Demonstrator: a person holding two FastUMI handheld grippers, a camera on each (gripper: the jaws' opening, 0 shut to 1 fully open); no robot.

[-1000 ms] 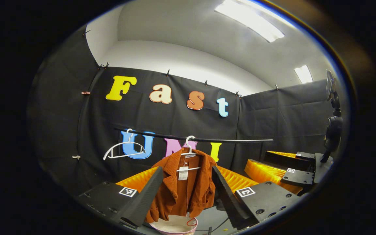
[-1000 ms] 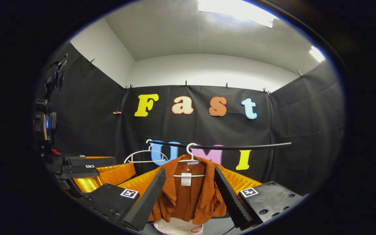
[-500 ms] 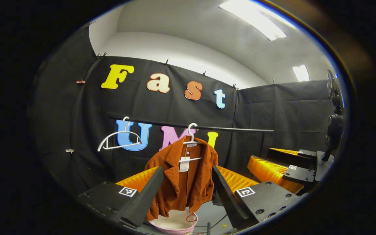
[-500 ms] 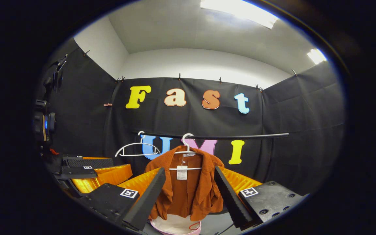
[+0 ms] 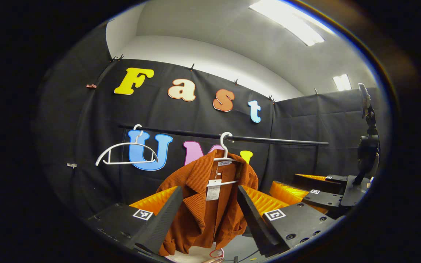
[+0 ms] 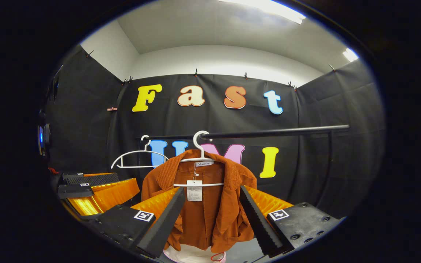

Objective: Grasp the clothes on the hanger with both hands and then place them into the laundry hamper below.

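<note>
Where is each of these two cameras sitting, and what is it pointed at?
Left gripper view: rides on the left gripper, looking forward between its open fingers at the orange jacket on a white hanger; the right gripper shows off to the side.
Right gripper view: rides on the right gripper, facing the jacket head-on; the left gripper shows beside it.
Both views share the jacket, the black rail, the empty hanger and the hamper below.

left claw (image 5: 210,215): square tag markers, screw holes | right claw (image 6: 212,219): same, apparently ridged inner faces
</note>
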